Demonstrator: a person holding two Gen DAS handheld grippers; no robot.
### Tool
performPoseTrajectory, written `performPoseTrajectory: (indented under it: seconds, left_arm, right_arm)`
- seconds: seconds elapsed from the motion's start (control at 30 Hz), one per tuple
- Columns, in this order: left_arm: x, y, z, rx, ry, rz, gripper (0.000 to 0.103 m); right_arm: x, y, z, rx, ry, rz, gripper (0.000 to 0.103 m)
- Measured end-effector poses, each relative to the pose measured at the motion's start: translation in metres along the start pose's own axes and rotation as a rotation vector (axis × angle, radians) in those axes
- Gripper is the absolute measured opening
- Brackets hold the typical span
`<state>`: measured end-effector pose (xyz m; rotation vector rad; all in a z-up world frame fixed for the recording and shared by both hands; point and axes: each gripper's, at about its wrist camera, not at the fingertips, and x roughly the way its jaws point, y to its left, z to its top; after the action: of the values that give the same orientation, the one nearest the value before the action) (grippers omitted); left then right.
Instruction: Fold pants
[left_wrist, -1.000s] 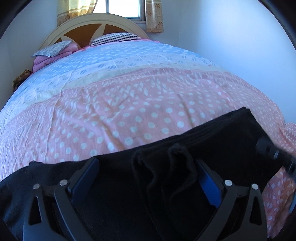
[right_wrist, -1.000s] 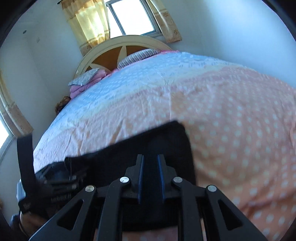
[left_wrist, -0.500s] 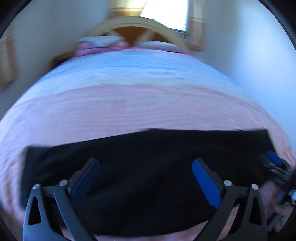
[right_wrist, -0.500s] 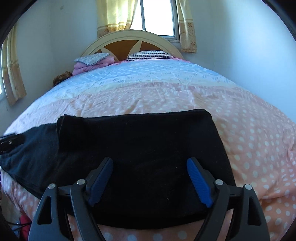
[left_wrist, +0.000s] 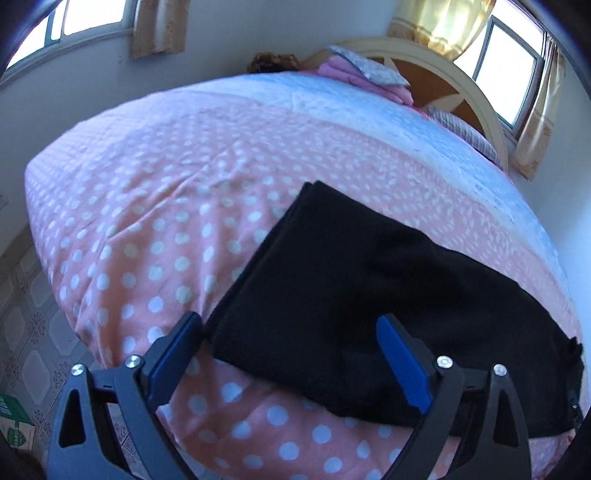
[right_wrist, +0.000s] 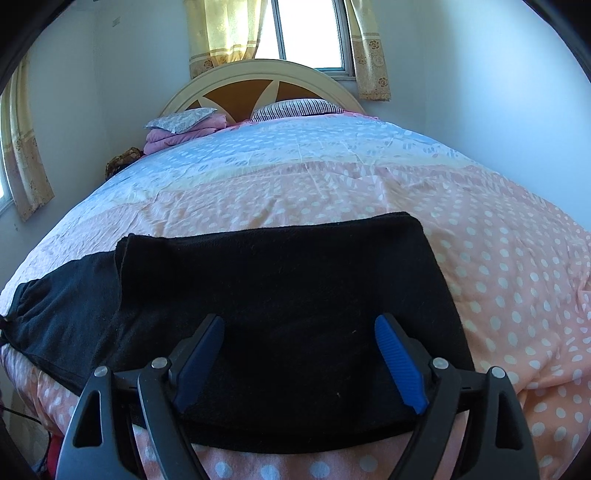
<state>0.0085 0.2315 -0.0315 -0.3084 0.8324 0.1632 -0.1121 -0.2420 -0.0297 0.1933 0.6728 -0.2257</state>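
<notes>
Pants (right_wrist: 280, 295) flat on bedspread (left_wrist: 147, 206), both tongs (left_wrist: 291, 354) (right_wrist: 299, 354) angled down, wide, empty.

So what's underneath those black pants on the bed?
The black pants lie flat on a pink polka-dot bedspread, which shows all around them. Whatever sits beneath their folded layers is covered by the dark fabric and cannot be seen.

pants (right_wrist: 280, 295): black cloth, matt, fuzzy fleece-like nap. Bedspread (right_wrist: 369, 184) under them: thin woven cloth, polka-dot print, matt, lightly creased. Left gripper (left_wrist: 291, 354) and right gripper (right_wrist: 299, 354): matt black plastic frames, bright metal screw heads, blue ribbed pads (right_wrist: 397, 363), rubbery look. Headboard (right_wrist: 258, 79) behind bedspread: cream painted frame, brown wood-look panels. Curtains (right_wrist: 221, 33) above headboard: thin patterned cloth.
</notes>
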Motion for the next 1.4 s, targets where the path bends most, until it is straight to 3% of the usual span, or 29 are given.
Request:
performPoseTrajectory:
  seconds: [0.03, 0.07, 0.13, 0.17, 0.2, 0.23, 0.33, 0.43, 0.53, 0.6, 0.7, 0.77, 0.83, 0.97, 1.1, 1.2, 1.23, 1.27, 1.3, 1.37, 1.4]
  left_arm:
    - [-0.001, 0.000, -0.001, -0.015, -0.010, -0.010, 0.095]
    - [-0.002, 0.001, 0.000, -0.030, -0.019, -0.022, 0.085]
    - [-0.008, 0.013, 0.004, -0.054, -0.028, -0.047, 0.055]
    - [-0.010, 0.022, 0.006, -0.087, -0.020, -0.108, 0.038]
    - [-0.010, 0.027, 0.008, -0.126, -0.007, -0.170, 0.027]
    - [-0.010, 0.030, 0.010, -0.150, -0.001, -0.199, 0.027]
    - [-0.021, 0.016, 0.017, -0.102, -0.041, -0.167, 0.025]
    - [-0.042, -0.021, 0.031, 0.007, -0.109, -0.174, 0.025]
    - [-0.084, -0.084, 0.042, 0.192, -0.224, -0.265, 0.025]
    - [-0.110, -0.125, 0.038, 0.308, -0.282, -0.339, 0.025]
    - [-0.142, -0.203, 0.017, 0.489, -0.328, -0.540, 0.025]
    - [-0.154, -0.251, -0.009, 0.592, -0.323, -0.693, 0.025]
    - [-0.158, -0.301, -0.046, 0.712, -0.306, -0.791, 0.025]
    - [-0.141, -0.363, -0.108, 0.859, -0.268, -0.865, 0.025]
    - [-0.100, -0.400, -0.163, 0.952, -0.261, -0.837, 0.025]
    - [-0.080, -0.415, -0.183, 1.037, -0.084, -0.808, 0.025]
    - [-0.084, -0.409, -0.184, 1.039, -0.094, -0.821, 0.026]
    - [-0.090, -0.401, -0.181, 1.058, -0.117, -0.841, 0.035]
    - [-0.095, -0.395, -0.176, 1.079, -0.118, -0.856, 0.057]
    - [-0.107, -0.377, -0.161, 1.082, -0.125, -0.861, 0.086]
    - [-0.112, -0.362, -0.148, 1.050, -0.127, -0.873, 0.088]
  right_arm:
    - [0.000, -0.001, 0.000, 0.002, 0.001, 0.003, 0.085]
    - [-0.001, -0.002, 0.000, 0.004, 0.001, 0.005, 0.085]
    - [-0.001, -0.003, 0.001, 0.015, 0.002, 0.011, 0.085]
    - [-0.002, -0.003, 0.000, 0.019, 0.002, 0.013, 0.085]
    - [-0.003, -0.004, 0.001, 0.027, 0.003, 0.018, 0.085]
    - [-0.003, -0.005, 0.001, 0.035, 0.004, 0.023, 0.085]
    - [-0.005, -0.008, 0.002, 0.052, 0.006, 0.038, 0.085]
    - [-0.011, -0.016, 0.006, 0.102, 0.008, 0.079, 0.085]
    - [-0.025, -0.030, 0.014, 0.199, -0.035, 0.172, 0.085]
    - [-0.040, -0.040, 0.023, 0.209, -0.097, 0.185, 0.085]
    - [-0.052, -0.060, 0.032, 0.233, -0.139, 0.245, 0.085]
    - [-0.056, -0.088, 0.034, 0.331, -0.152, 0.276, 0.085]
    - [-0.057, -0.117, 0.032, 0.422, -0.154, 0.270, 0.085]
    - [-0.059, -0.154, 0.021, 0.525, -0.191, 0.240, 0.085]
    - [-0.048, -0.167, 0.011, 0.578, -0.163, 0.224, 0.085]
    - [-0.044, -0.173, 0.007, 0.604, -0.141, 0.249, 0.085]
    - [-0.043, -0.173, 0.007, 0.601, -0.140, 0.261, 0.085]
    - [-0.043, -0.171, 0.008, 0.596, -0.143, 0.276, 0.085]
    - [-0.044, -0.171, 0.007, 0.590, -0.148, 0.290, 0.085]
    - [-0.045, -0.167, 0.010, 0.574, -0.161, 0.338, 0.085]
    - [-0.045, -0.164, 0.011, 0.565, -0.160, 0.370, 0.085]
